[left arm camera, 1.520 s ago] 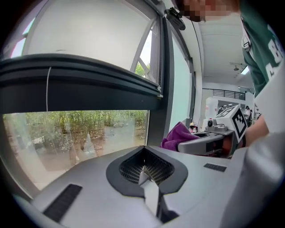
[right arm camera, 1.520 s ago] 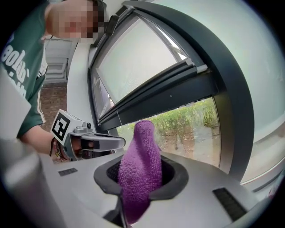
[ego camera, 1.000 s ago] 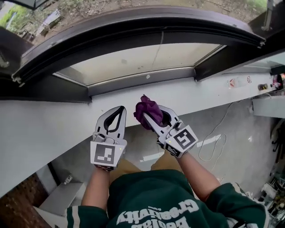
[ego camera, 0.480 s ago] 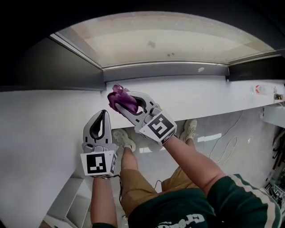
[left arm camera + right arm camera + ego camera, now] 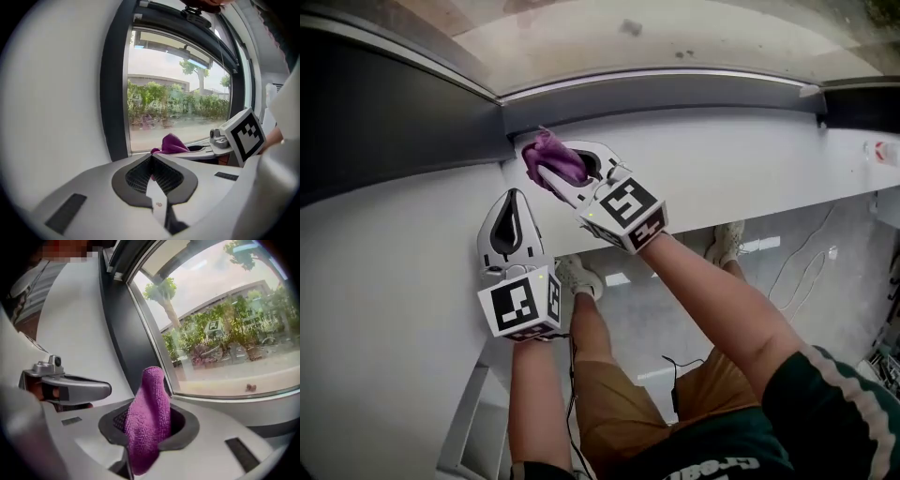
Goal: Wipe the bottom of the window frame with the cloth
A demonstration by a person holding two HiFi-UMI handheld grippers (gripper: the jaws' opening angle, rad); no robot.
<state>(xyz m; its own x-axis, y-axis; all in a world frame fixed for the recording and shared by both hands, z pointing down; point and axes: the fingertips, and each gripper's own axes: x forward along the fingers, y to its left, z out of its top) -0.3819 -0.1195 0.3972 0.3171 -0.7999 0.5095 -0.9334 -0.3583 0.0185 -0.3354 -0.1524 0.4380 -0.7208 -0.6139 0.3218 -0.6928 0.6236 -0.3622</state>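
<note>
Our right gripper (image 5: 542,171) is clamped on the purple cloth (image 5: 551,157). The cloth bunches past the jaw tips at the lower left corner of the window frame (image 5: 675,89), where the grey bottom rail meets the dark upright (image 5: 394,122). Right of the cloth, the white sill (image 5: 750,159) runs bare along the rail to the frame's far corner. Our left gripper (image 5: 513,199) is held just below the left corner, jaws together, nothing between them. A red-and-white label (image 5: 883,150) near the frame's right end is too small to read.
</note>
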